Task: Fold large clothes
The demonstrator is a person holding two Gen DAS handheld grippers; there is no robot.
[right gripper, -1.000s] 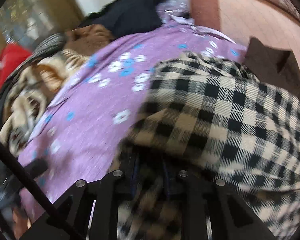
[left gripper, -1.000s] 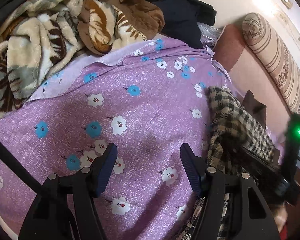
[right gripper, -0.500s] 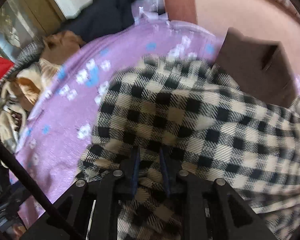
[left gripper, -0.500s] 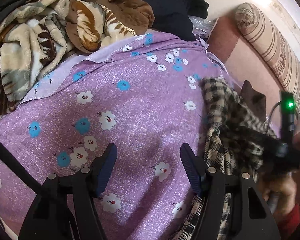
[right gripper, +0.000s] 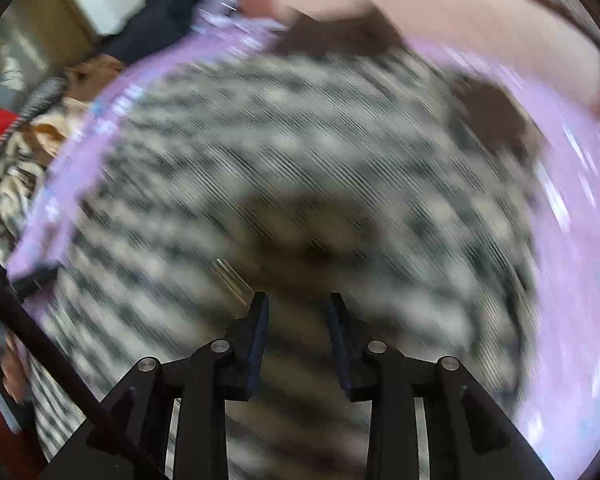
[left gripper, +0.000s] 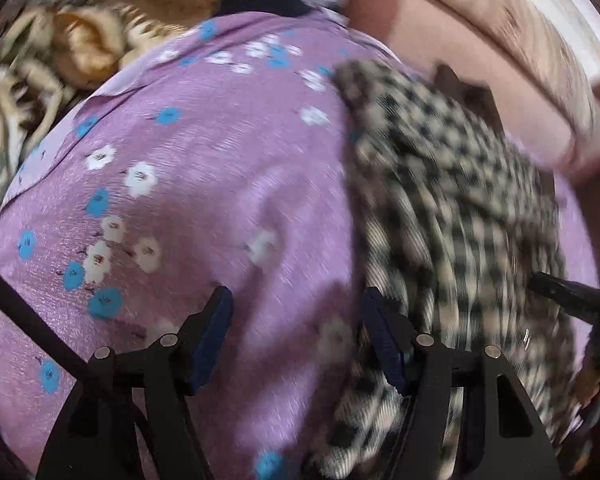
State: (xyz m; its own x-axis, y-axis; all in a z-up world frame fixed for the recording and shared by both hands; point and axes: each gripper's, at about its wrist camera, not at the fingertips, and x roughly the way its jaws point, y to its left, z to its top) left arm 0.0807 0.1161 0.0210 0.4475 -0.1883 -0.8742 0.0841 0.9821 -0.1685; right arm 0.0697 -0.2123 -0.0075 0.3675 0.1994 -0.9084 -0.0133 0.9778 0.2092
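— Two grippers, what changed?
— Half a second ago the right gripper pinched the checked garment; now its jaws stand parted, cloth dropped at centre frame.
— And the left gripper?
— Spread wide over the purple sheet, empty. Regrasp comes next.

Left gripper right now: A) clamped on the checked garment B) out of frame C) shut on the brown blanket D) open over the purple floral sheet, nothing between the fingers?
D: the left gripper has its fingers spread above the purple floral sheet, with the checked garment off to its right.
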